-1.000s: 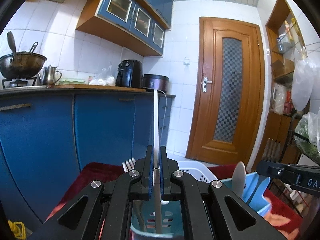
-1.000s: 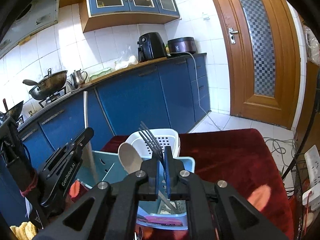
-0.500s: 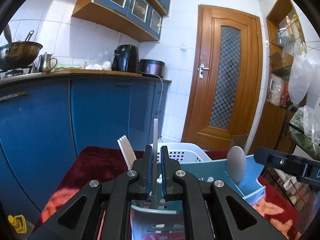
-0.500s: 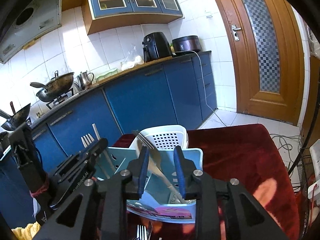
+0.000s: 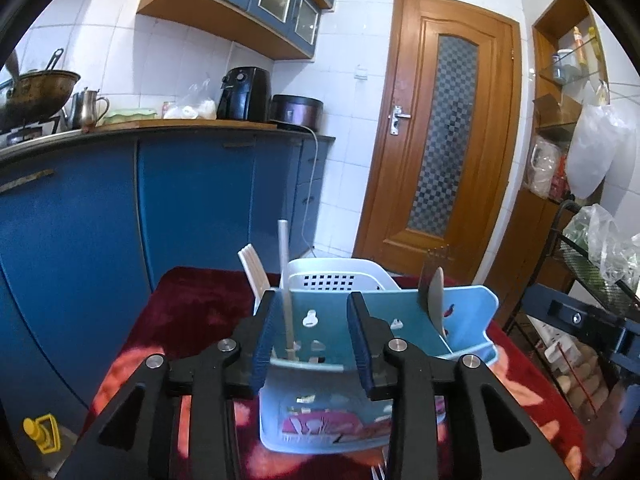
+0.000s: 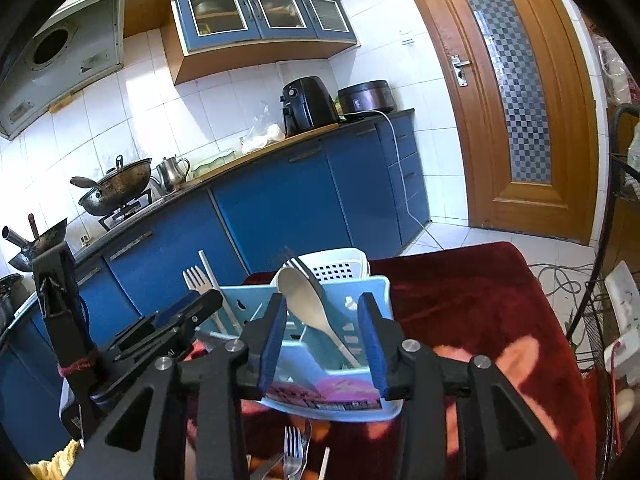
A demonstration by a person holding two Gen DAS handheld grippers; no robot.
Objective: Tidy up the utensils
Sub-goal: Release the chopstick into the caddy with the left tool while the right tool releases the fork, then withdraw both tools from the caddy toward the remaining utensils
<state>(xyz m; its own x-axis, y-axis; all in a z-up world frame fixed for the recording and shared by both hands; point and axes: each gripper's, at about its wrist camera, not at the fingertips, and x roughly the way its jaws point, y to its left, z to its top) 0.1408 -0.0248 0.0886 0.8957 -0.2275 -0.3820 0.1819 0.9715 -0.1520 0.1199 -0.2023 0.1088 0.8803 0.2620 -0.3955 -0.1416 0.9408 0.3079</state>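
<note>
Holder: light blue plastic utensil holder (image 5: 360,384) sits at the centre bottom of both views on a desk with a dark red cloth (image 6: 472,304).
White basket: perforated white basket (image 5: 336,280) stands just behind the holder, touching or nearly so.
Left gripper (image 5: 314,340): jaws spread and have just been opening; a white chopstick-like stick (image 5: 285,280) stands between them, beside the left pad, whether touching cannot be told, its lower end in the holder.
White fork (image 5: 253,270): upright in the holder's left side, tines up, left of the stick.
Right gripper (image 6: 324,340): jaws spread and have just been opening; a wooden spoon (image 6: 306,300) leans in the holder between them, free of both pads.
Dark fork (image 6: 300,266): leans behind the spoon's bowl in the right compartment.
Loose cutlery: a metal fork (image 6: 293,452) lies on the cloth at the bottom of the right wrist view, in front of the holder.
In the way: in the right wrist view the left gripper crosses the lower left, covering the holder's left end.
Surroundings: blue cabinets (image 5: 192,216) at left, wooden door (image 5: 444,152) at upper right, wok (image 6: 116,188) and kettle (image 6: 172,172) at centre left.
</note>
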